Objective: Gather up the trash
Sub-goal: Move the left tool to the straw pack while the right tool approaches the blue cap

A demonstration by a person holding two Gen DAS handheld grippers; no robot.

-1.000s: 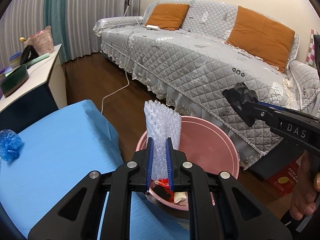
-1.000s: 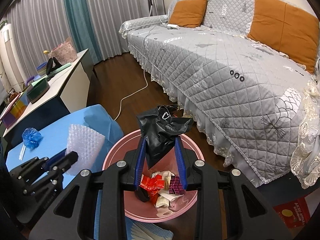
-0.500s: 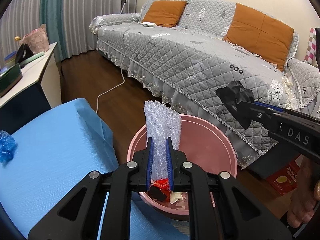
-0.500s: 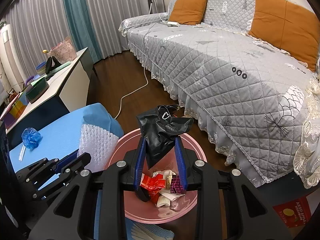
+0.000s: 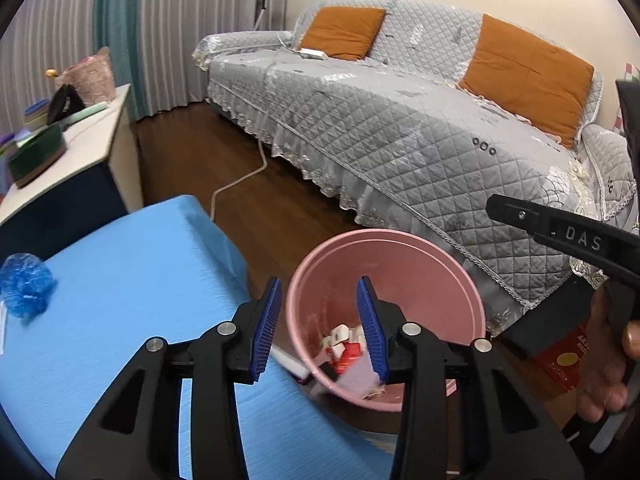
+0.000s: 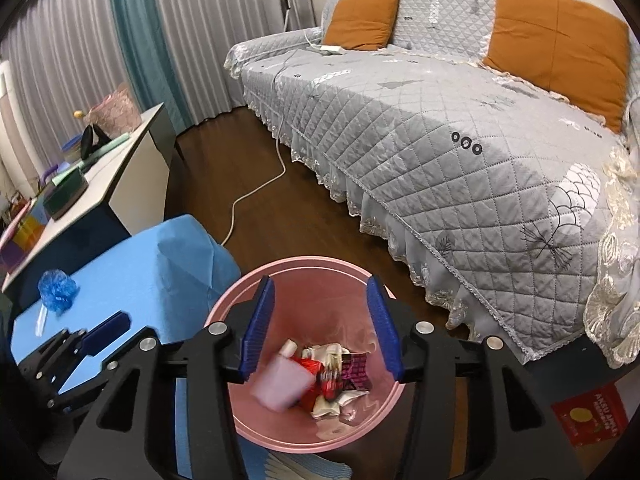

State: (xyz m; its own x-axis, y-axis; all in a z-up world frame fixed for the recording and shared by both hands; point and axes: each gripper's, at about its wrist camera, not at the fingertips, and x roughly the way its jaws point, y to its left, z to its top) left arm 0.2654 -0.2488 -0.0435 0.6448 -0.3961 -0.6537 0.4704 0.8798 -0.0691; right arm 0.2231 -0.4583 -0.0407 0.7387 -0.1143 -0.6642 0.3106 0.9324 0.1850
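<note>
A pink bin [image 6: 304, 260] stands on the floor by the blue-covered table [image 6: 132, 272], with wrappers [image 6: 340, 368] at its bottom. Over the bin, my right gripper [image 6: 320, 320] is open, its jaws opening, with nothing between them. A blurred piece of bubble wrap [image 6: 280, 384] is falling inside the bin. My left gripper [image 5: 320, 320] is also open over the bin [image 5: 384, 236], its jaws opening and empty. The bubble wrap [image 5: 358, 380] shows blurred below it. The black bag is not visible. A crumpled blue plastic piece [image 5: 24, 288] lies on the table.
A grey quilted sofa [image 6: 460, 128] with orange cushions fills the right side. On the wooden floor runs a white cable [image 6: 256, 188]. At the left stands a cluttered white desk [image 6: 108, 176]. A red box [image 6: 588, 416] lies on the floor by the bin.
Both grippers have opened. The bubble wrap has left the left jaws and the black bag the right jaws. The bubble wrap is now dropping into the bin.
</note>
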